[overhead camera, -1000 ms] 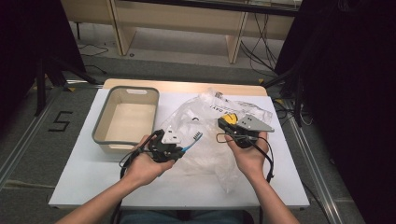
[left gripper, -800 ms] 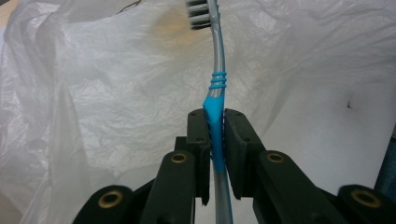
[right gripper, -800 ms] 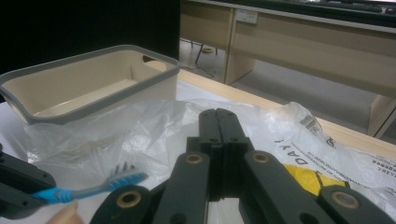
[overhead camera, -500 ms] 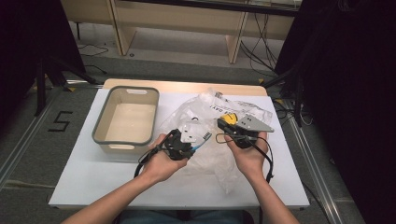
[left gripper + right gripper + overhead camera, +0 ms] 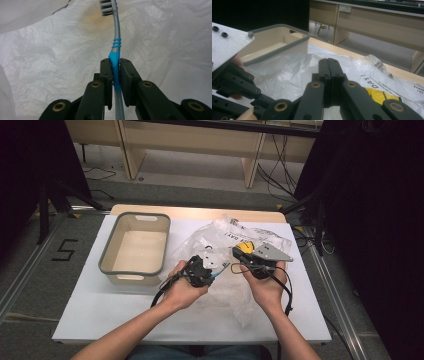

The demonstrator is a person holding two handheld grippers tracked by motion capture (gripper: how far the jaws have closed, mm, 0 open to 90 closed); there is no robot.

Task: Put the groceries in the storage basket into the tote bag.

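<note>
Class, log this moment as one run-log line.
left gripper: shut on toothbrush | right gripper: shut on bag | bin: empty

We're seeing the crumpled plastic bag [image 5: 235, 250] taking up the table's [image 5: 90, 310] middle and right, with both hands working right over it, so there's little room between the left gripper [image 5: 212, 270] and right gripper [image 5: 240, 257]. The grey-rimmed bin [image 5: 134, 270] is blocking the left side just beside the left hand. We're finding bare tabletop along the near edge and the near-left corner.
</note>
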